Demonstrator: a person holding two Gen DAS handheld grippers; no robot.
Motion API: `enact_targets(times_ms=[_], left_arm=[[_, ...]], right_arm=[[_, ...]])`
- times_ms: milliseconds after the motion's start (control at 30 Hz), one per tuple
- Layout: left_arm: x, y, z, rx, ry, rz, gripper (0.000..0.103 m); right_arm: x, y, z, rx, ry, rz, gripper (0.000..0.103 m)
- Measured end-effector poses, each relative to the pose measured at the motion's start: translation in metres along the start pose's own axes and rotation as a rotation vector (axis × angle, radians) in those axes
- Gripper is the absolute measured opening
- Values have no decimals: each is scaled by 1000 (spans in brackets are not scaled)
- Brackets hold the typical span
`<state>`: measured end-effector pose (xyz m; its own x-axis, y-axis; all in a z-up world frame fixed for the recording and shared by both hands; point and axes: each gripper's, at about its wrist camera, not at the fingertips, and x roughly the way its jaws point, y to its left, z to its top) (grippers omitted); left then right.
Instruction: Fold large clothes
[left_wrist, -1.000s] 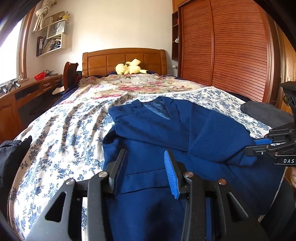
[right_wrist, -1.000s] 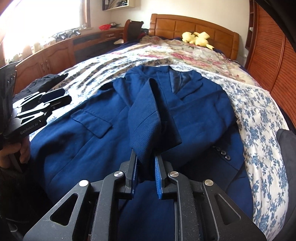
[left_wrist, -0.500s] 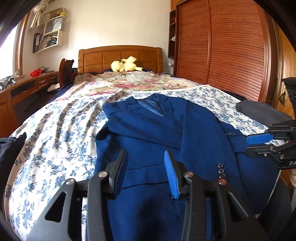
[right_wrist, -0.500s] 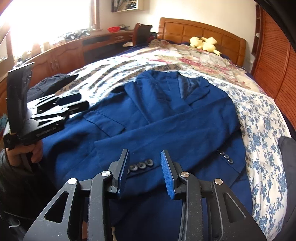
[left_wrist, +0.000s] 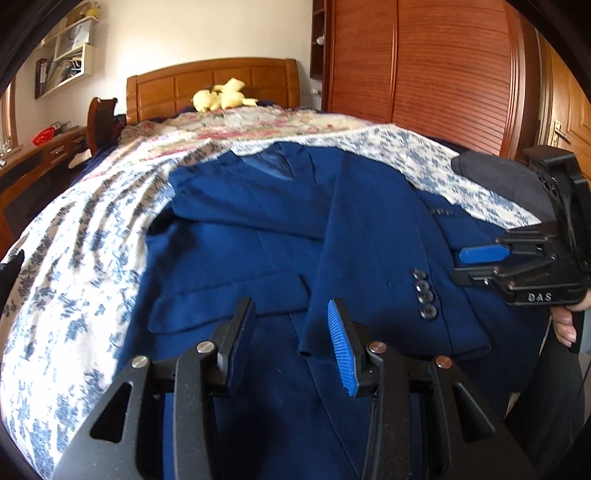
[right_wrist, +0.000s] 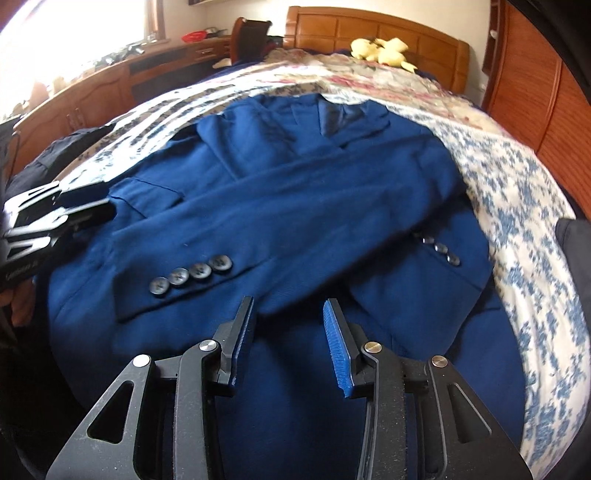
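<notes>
A navy blue suit jacket (left_wrist: 258, 229) lies face up on the bed, collar toward the headboard; it also shows in the right wrist view (right_wrist: 295, 206). One sleeve (right_wrist: 258, 236) lies folded diagonally across the front, its cuff buttons (right_wrist: 192, 275) near the hem. My left gripper (left_wrist: 291, 343) is open and empty above the jacket's lower front, by the flap pocket (left_wrist: 229, 299). My right gripper (right_wrist: 290, 347) is open and empty above the hem, just past the sleeve cuff. It also appears at the right edge of the left wrist view (left_wrist: 480, 264).
The bed has a blue-flowered sheet (left_wrist: 81, 258) and a wooden headboard (left_wrist: 210, 85) with a yellow plush toy (left_wrist: 221, 98). Dark clothing (left_wrist: 495, 173) lies at the bed's right edge. A wooden wardrobe (left_wrist: 424, 70) stands right, a desk (right_wrist: 92, 92) left.
My right gripper let go of the sleeve, which now lies flat across the jacket, and opened. Both grippers drew closer to the jacket's lower part.
</notes>
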<state>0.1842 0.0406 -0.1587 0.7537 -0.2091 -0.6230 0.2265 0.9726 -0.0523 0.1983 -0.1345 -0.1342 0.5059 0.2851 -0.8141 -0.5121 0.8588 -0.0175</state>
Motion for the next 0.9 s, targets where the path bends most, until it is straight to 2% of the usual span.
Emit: enact_targets(times_ms=[233,400,633,733,800,900], left_arm=[[12,0,-8,-25,64,-32,39],[15,-3,-13,-44,81,-48,39],[19,-9,-14,-37,92,-31,39],[18,-12,-13,-35,97,-60,21],[15,-17,-13,-9,92,-35,6],[12,-21,-8,27,96,-2,1]], right_arm=[[10,-11,-9,42,-8,4,59],[9,-16,-11,60,-15,17,62],[-1,-16,-19,56,-21,18,62],[-11,-20,-25,50,-19,34,62],[-21,-25,-31,53,-32,40,62],[-34,-37,-39,85,-56,36,62]])
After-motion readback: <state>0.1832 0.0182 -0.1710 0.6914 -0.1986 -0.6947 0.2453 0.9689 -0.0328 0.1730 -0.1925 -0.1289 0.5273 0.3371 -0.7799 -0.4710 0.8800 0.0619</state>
